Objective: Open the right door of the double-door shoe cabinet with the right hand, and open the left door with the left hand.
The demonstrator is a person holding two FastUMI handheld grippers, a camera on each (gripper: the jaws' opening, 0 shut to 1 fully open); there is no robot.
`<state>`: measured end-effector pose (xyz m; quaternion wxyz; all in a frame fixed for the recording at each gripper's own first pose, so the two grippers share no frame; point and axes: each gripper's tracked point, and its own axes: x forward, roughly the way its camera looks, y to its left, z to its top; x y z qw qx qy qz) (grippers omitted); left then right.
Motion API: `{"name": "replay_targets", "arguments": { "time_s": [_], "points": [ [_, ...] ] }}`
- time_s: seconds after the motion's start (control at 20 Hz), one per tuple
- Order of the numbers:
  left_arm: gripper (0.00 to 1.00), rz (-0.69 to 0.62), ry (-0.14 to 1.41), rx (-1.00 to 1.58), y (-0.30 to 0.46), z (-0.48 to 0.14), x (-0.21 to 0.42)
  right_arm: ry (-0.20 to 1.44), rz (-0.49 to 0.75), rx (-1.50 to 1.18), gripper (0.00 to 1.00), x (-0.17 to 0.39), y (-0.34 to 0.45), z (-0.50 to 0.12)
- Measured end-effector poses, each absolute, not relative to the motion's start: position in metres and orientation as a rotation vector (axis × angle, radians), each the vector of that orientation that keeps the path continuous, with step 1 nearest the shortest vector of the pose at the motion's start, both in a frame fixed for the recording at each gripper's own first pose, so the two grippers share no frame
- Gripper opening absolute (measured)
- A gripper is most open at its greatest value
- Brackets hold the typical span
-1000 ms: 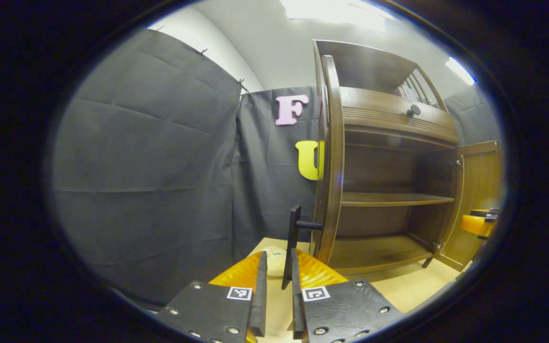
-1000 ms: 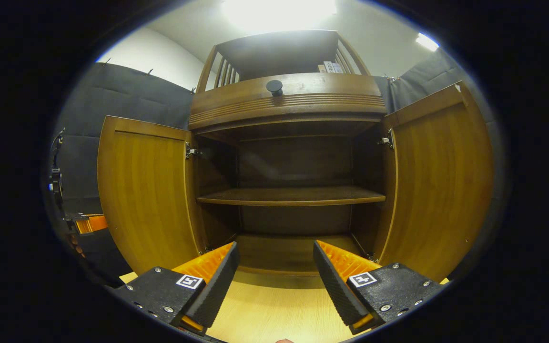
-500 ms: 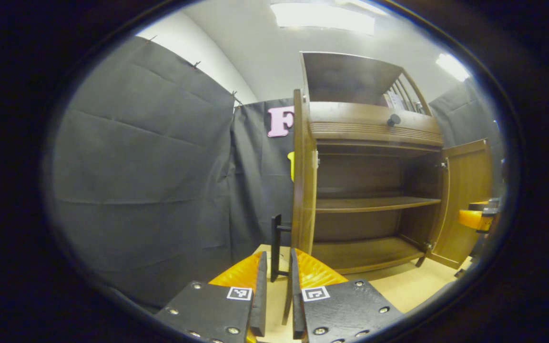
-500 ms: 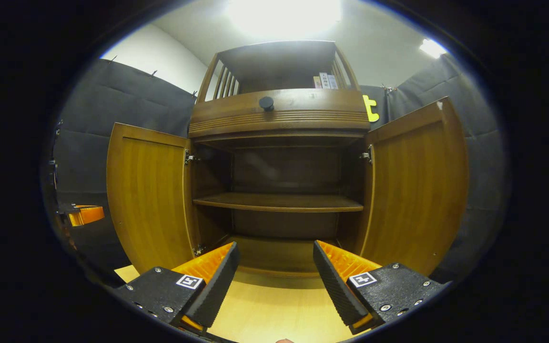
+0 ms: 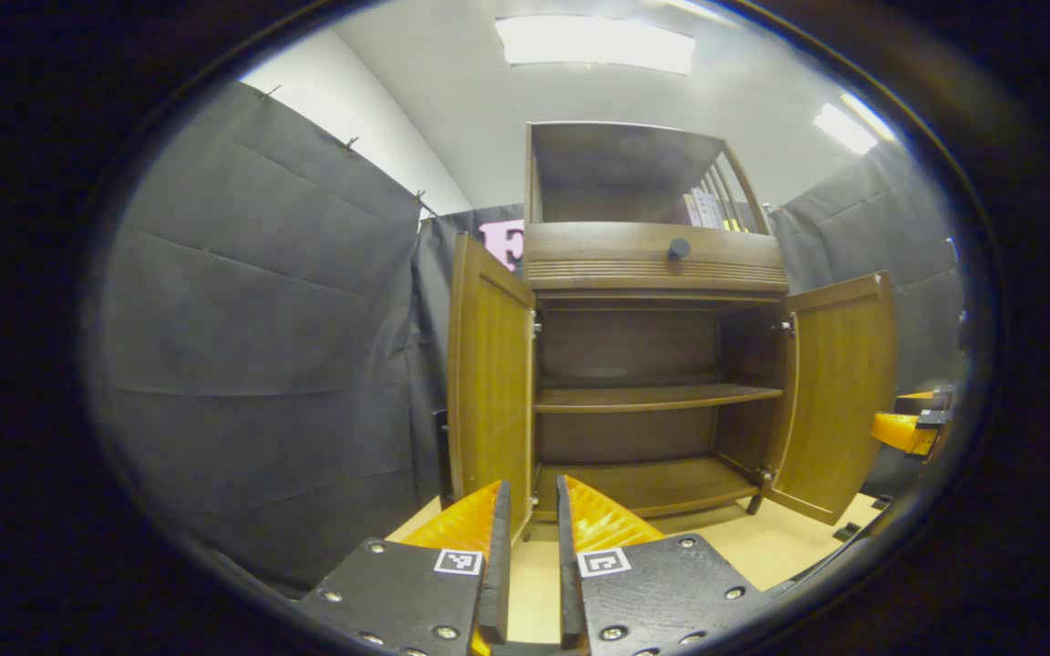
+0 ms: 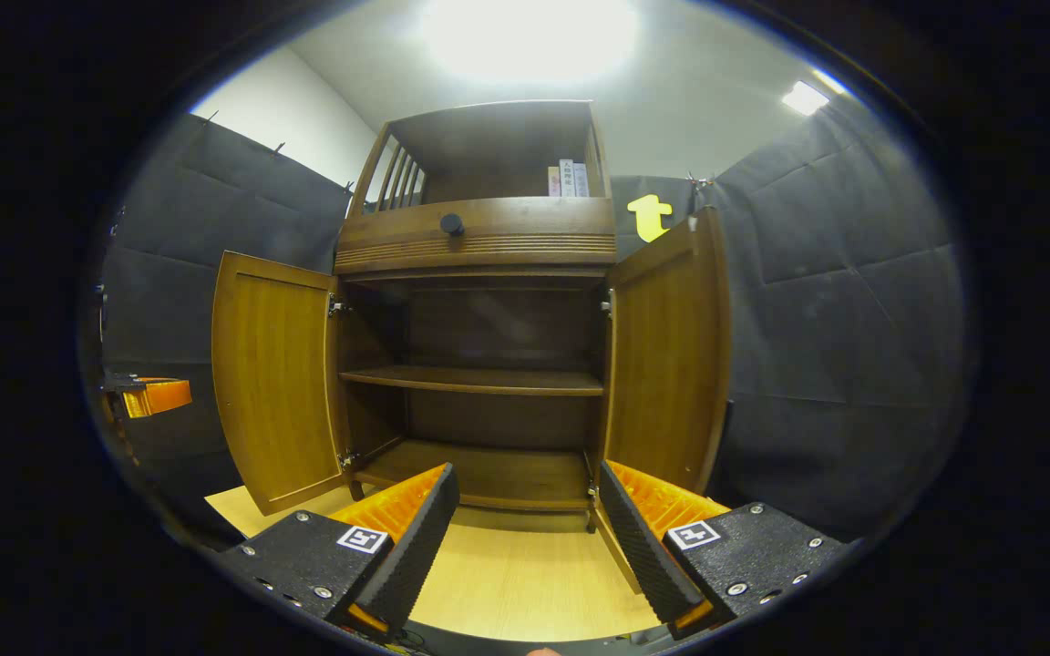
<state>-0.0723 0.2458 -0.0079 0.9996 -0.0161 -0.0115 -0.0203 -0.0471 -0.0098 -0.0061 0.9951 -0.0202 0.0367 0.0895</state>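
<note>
— Black cloth walls stand all around, and the floor (image 6: 507, 583) is light wood. What is in the middle?

— The shoe cabinet (image 5: 653, 273) stands on that floor. Its left door (image 5: 488, 374) and its right door (image 5: 839, 392) are both swung wide open.

— What is inside it?

— I see a middle shelf (image 6: 475, 380) and a bottom shelf (image 6: 488, 474). Both look bare. Up in the top cubby, at its right end, some small books (image 6: 567, 179) stand upright. A round black knob (image 6: 451, 223) sits on the front of the drawer under them.

— What about the grippers?

— The left gripper (image 5: 532, 524) is near the bottom edge of the left door, with a thin gap between its fingers and nothing in it. The right gripper (image 6: 530, 515) is spread wide in front of the bottom shelf, holding nothing.
</note>
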Motion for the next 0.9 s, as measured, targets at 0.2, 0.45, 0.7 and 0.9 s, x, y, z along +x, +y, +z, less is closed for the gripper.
{"name": "replay_targets", "arguments": {
  "time_s": [0.2, 0.45, 0.7, 0.9],
  "points": [
    [0.51, -0.061, -0.012, -0.023, 0.226, -0.011, -0.092, 0.078, 0.147, -0.026, 0.95, -0.061, -0.032, -0.006],
    [0.84, -0.025, -0.007, -0.005, 0.225, -0.017, -0.104, 0.074, 0.128, -0.014, 0.95, -0.074, -0.048, -0.005],
    [0.85, -0.005, -0.018, 0.008, 0.231, -0.012, -0.11, 0.063, 0.125, -0.01, 0.95, -0.079, -0.053, -0.001],
    [0.84, 0.0, -0.024, 0.009, 0.232, -0.011, -0.113, 0.05, 0.128, 0.005, 0.95, -0.081, -0.053, 0.004]
  ]
}}
